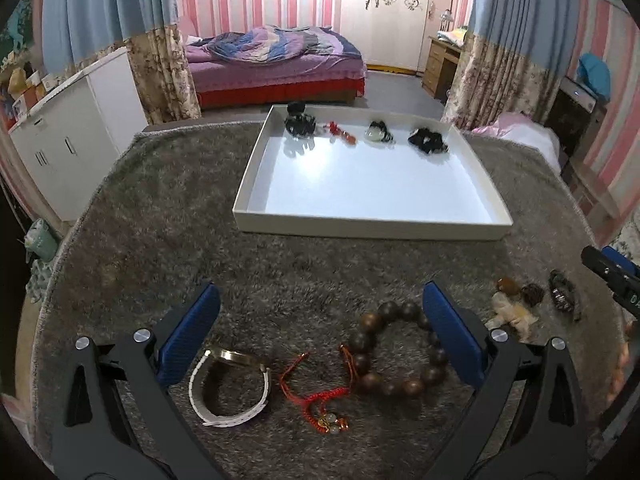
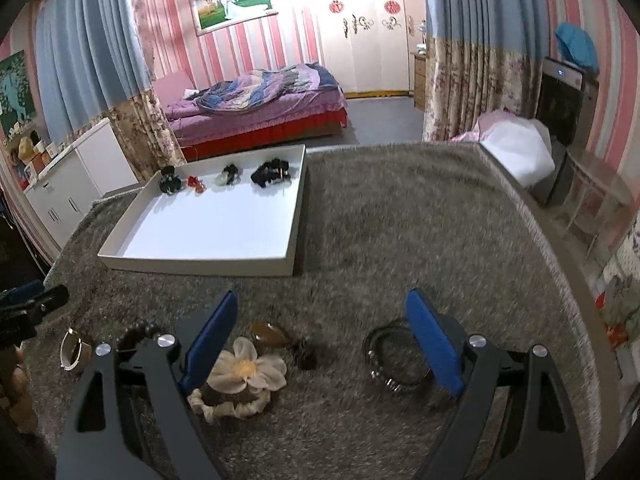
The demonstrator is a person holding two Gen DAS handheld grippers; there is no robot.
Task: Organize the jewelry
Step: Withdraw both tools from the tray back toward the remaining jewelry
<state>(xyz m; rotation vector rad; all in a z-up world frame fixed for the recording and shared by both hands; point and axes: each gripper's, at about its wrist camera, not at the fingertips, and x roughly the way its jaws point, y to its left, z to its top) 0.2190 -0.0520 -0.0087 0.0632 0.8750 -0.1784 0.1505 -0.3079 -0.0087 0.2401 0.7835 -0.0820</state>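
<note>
Jewelry sits loose on the rug (image 1: 160,208), tray (image 1: 372,227) at 12 o'clock. Your left claw (image 1: 320,332) gapes over watch (image 1: 230,388), red cord (image 1: 316,396) and beads (image 1: 400,352); right claw (image 2: 320,344) gapes empty. Risk: snagging two pieces together.

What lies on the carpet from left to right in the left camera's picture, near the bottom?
Watch → red cord bracelet → wooden bead bracelet → flower hair tie → dark bracelet.
</note>
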